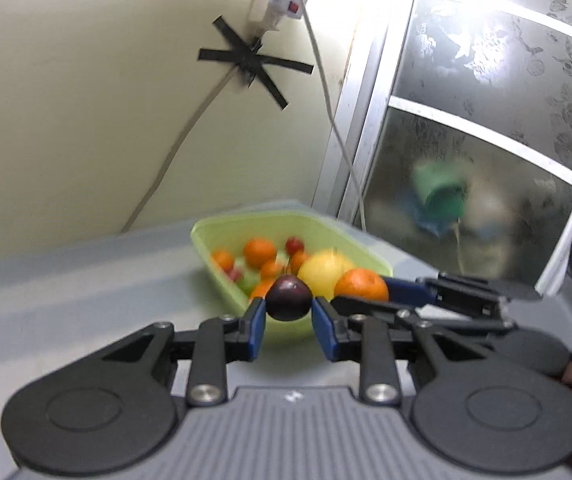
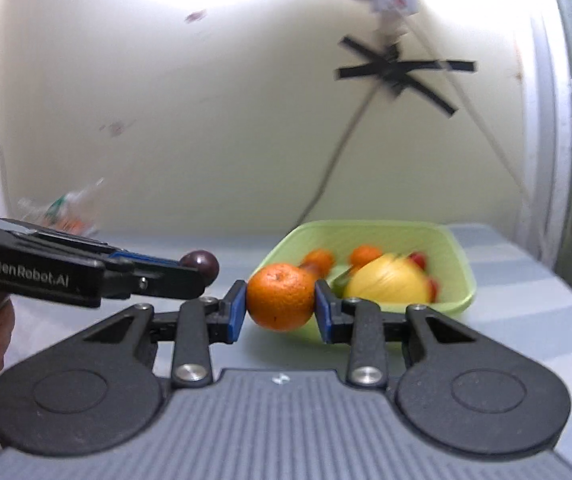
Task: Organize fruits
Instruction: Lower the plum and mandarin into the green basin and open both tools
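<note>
Now plum (image 1: 288, 297) — between left gripper (image 1: 288, 312) pads.

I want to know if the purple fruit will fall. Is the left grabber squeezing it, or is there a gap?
Touching. In the left wrist view, the left gripper has both blue pads pressed against the sides of the dark plum, with no gap showing.

Motion blur smears the fruits in the green bowl (image 2: 452, 248), and frosted glass (image 1: 482, 200) veils whatever is behind it.
</note>
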### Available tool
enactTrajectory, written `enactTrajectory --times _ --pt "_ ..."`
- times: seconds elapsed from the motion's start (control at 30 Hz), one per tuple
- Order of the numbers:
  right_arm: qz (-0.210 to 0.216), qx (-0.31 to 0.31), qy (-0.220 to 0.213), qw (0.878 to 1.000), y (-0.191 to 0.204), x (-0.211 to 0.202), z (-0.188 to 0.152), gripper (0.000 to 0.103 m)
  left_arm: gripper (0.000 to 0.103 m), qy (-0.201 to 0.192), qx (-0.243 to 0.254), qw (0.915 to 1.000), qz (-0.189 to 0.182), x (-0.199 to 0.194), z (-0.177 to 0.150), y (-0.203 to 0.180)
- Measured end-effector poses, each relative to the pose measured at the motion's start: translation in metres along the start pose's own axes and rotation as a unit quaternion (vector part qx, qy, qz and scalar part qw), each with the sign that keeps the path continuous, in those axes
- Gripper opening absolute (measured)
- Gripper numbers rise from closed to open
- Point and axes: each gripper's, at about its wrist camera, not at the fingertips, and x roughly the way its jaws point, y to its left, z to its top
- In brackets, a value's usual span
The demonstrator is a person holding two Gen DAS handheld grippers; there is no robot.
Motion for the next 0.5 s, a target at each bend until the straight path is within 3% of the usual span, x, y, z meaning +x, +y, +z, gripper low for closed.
enactTrajectory --times 0.23,0.4,0.5 --pt "-0.036 -0.055 -0.020 0.998 -0.006 0.038 0.007 0.039 0.027 0.020 -0.045 0.9987 0.013 0.064 0.039 0.013" --pt "-0.045 -0.077 -0.021 0.996 -0.016 0.053 0.002 0.041 0.030 0.042 -0.051 0.9974 0.029 0.096 0.044 0.022" --pt "-0.042 -0.072 -0.026 0.996 -0.022 0.051 0.001 0.054 0.040 0.043 -0.050 0.9973 0.034 0.104 0.043 0.021"
